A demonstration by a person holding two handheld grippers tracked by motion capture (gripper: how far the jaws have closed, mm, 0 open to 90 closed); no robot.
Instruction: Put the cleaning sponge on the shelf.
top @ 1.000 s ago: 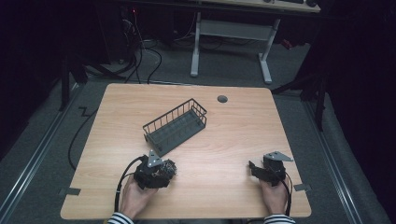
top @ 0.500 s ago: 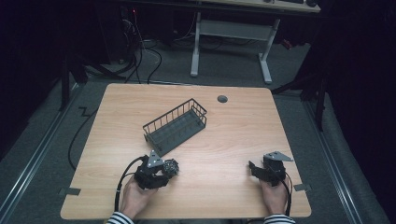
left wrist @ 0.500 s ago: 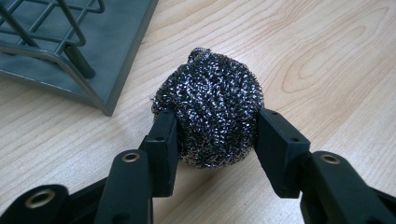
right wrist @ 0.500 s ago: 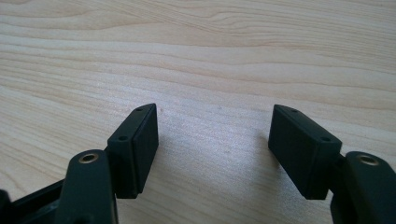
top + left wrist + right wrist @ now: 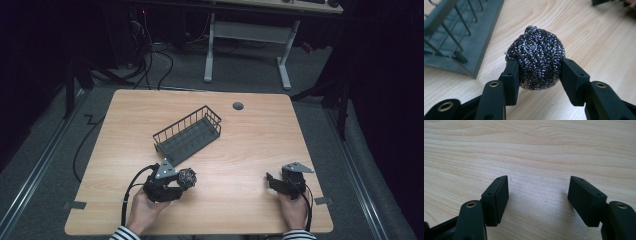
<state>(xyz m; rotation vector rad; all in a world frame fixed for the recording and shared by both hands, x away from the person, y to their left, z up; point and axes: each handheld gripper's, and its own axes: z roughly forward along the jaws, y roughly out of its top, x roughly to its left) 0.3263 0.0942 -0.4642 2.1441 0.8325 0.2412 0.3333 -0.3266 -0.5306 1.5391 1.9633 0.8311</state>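
Observation:
A round steel-wool scourer (image 5: 536,57) sits between the jaws of my left gripper (image 5: 540,66), which have just been closing and now press its sides. In the high view the left gripper (image 5: 184,181) holds the scourer (image 5: 187,176) just above the table's front left, a short way in front of the dark wire basket (image 5: 187,142). A corner of the basket (image 5: 454,37) lies at the upper left of the left gripper view. My right gripper (image 5: 270,181) rests low at the front right, and in its own view the right gripper (image 5: 539,187) is open over bare wood.
The wooden table (image 5: 260,135) has a round cable hole (image 5: 238,106) near its far edge. Cables trail over the floor to the left, and a desk frame (image 5: 245,35) stands behind the table.
The left gripper has risen slightly with the scourer between its jaws. The right hand has kept still.

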